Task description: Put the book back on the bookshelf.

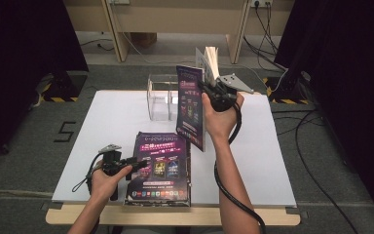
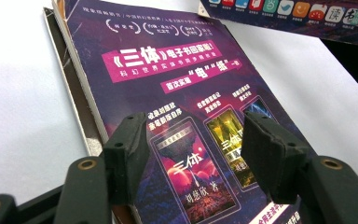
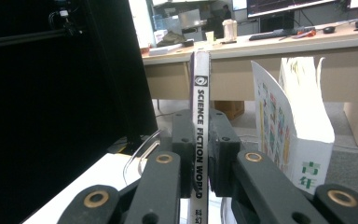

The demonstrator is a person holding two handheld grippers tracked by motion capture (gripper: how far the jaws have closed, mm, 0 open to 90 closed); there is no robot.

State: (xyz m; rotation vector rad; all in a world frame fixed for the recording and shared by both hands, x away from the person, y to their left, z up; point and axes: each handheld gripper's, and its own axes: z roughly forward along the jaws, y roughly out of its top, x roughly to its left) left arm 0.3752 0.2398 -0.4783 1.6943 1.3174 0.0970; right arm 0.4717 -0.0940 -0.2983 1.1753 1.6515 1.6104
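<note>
Magazine hangs upright above the white table, clamped at its spine in the right gripper, just before the clear holder. Next move, likely: slotting it inside. Left gripper rests open-jawed on the stack.
</note>
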